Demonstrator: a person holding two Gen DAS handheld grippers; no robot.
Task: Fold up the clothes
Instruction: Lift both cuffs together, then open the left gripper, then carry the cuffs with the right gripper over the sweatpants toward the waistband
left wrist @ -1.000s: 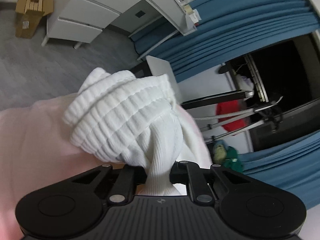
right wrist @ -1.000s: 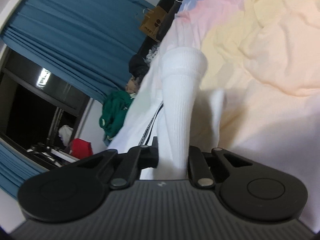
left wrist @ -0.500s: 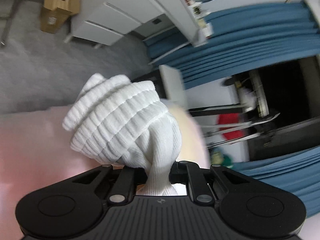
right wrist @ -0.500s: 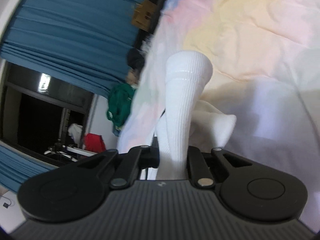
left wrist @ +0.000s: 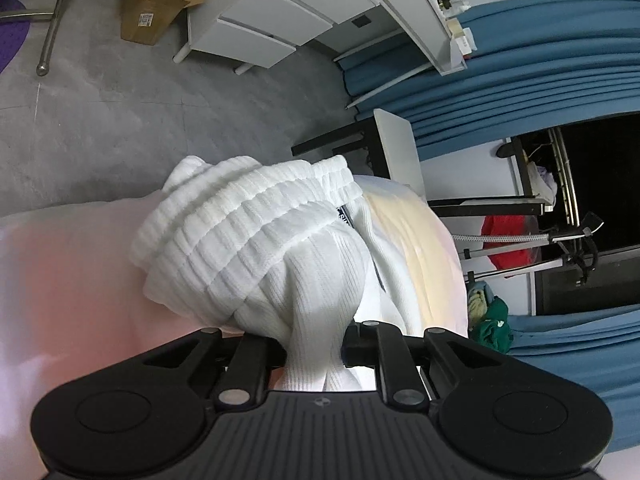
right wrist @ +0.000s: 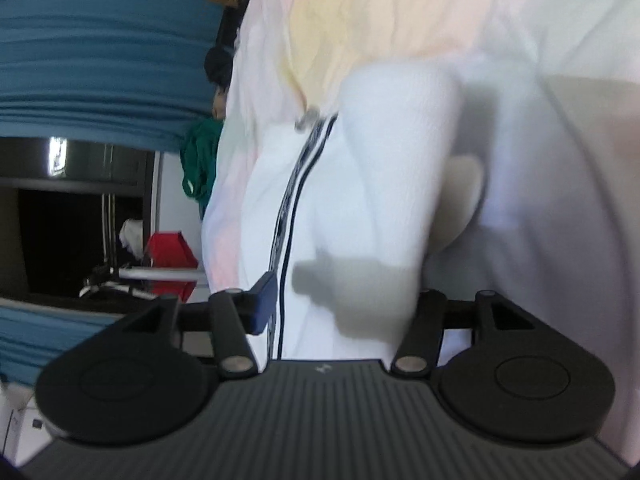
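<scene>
White ribbed garment [left wrist: 256,248]: thick knit, bunched into a lump with the ribbed cuff band rolled across the top. Looks like a zip-up; in the right wrist view a dark-edged zipper strip [right wrist: 294,196] runs down its front. It lies on a pastel bedspread [left wrist: 60,280] (pink, yellow, white patches), near the bed edge in the left view.

Left gripper [left wrist: 314,350]: narrow, pads pinch a twisted neck of the knit; jaws are easing open, but cloth is clamped between them.

Right gripper [right wrist: 344,304]: jaws opening, now wide. A white sleeve or fold [right wrist: 396,168] sits between them, close to the right finger. Cannot tell if it touches that one; the blue pad on the left finger [right wrist: 264,300] is clear of it. Frame is blurred.

Room: past the bed edge in the left view, open grey floor [left wrist: 120,112] up to a white drawer unit [left wrist: 264,20] and a cardboard box [left wrist: 156,4]. A small white table [left wrist: 396,148] stands just beyond the bed corner, with blue curtains [left wrist: 540,60] behind it. In the right view, bedspread is free to the right of the garment; the left edge drops off toward green clothing [right wrist: 200,160] and a red item [right wrist: 168,256].
</scene>
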